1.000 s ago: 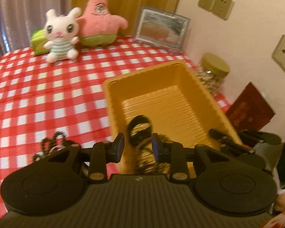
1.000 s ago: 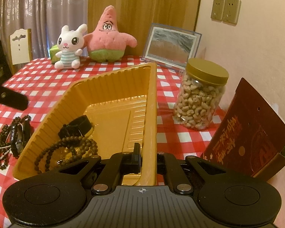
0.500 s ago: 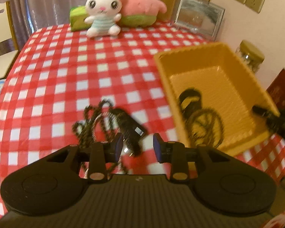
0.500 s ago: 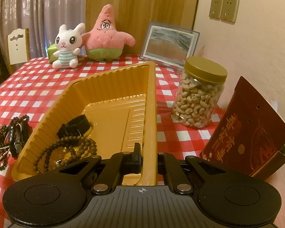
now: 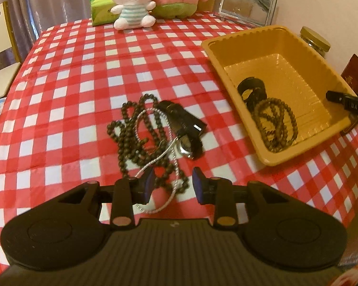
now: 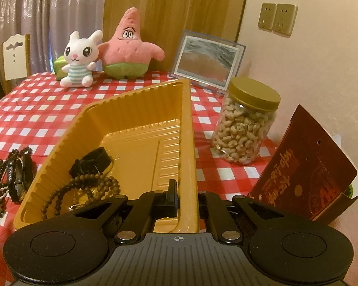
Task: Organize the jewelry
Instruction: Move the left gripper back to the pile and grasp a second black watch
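From the left wrist camera, the left claw [image 5: 173, 183] hangs wide open over the checked desk [image 5: 71, 71], holding nothing. Just ahead of its fingertips lies a tangle of jewelry: a dark bead necklace [image 5: 128, 131], a thin silver chain [image 5: 155, 157] looped through it, and a black watch [image 5: 183, 125] lying across the top. To the right sits the yellow tray [image 5: 226, 54], with a black band [image 5: 251, 89] and a string of brown beads [image 5: 276, 124] already inside. The tip of the right claw [image 5: 346, 101] shows at the tray's far right rim.

From the right wrist camera, the right claw [image 6: 186, 195] is closed on the tray's [image 6: 188, 124] side wall, one finger inside and one outside. The band [image 6: 93, 162] and brown beads [image 6: 83, 188] lie in the near corner; the loose jewelry pile [image 6: 9, 176] is on the cloth just left of the tray. A jar of nuts [image 6: 245, 124], a dark red packet [image 6: 303, 171], a framed picture [image 6: 207, 62] and two plush toys [image 6: 102, 57] stand beyond.
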{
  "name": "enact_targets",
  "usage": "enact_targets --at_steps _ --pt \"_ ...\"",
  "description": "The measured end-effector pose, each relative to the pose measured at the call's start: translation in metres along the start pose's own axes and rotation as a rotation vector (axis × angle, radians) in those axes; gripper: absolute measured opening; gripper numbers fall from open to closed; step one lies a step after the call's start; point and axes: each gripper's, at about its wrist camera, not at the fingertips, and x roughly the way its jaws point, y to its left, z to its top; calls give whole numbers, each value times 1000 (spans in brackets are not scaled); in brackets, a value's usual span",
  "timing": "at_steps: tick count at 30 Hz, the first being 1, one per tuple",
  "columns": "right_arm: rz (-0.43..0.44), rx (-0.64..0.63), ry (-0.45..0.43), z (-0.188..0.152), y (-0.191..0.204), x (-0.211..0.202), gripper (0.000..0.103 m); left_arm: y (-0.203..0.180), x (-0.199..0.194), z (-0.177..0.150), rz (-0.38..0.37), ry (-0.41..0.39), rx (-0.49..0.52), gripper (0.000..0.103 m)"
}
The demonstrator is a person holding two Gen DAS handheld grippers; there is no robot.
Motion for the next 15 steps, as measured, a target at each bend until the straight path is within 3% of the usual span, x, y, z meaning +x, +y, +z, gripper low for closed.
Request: enact_targets --at_steps 15 --pt "-44 -10 -2 -2 8 0 4 6 -2 -12 -45 -30 -11 31"
